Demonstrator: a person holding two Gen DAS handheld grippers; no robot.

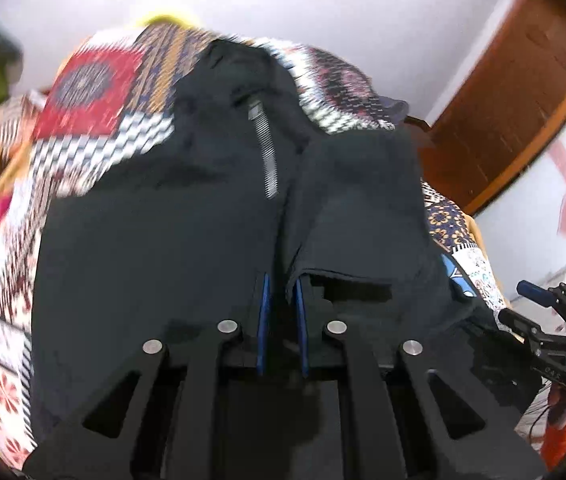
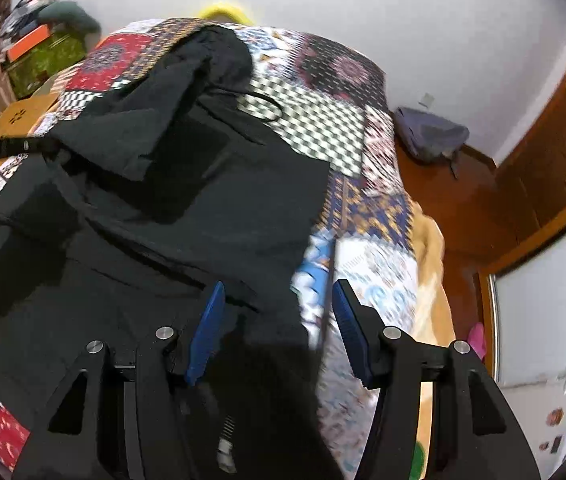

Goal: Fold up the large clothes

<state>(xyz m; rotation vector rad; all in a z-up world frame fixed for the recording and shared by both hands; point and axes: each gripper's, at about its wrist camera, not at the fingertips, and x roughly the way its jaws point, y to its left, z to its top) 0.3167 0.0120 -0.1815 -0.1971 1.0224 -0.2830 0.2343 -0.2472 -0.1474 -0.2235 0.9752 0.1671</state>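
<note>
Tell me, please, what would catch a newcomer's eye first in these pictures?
A big black jacket sprawls over a loud patchwork quilt on the bed, its silver zipper bright against the dark cloth. The left gripper is nearly shut with a fold of the jacket between its fingers, while the right gripper stands open over the jacket's right edge.

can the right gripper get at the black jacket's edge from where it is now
Probably yes. The right gripper stands open just above the black jacket, whose right edge lies between its blue pads on the patchwork bedspread. Nothing appears to block it.
</note>
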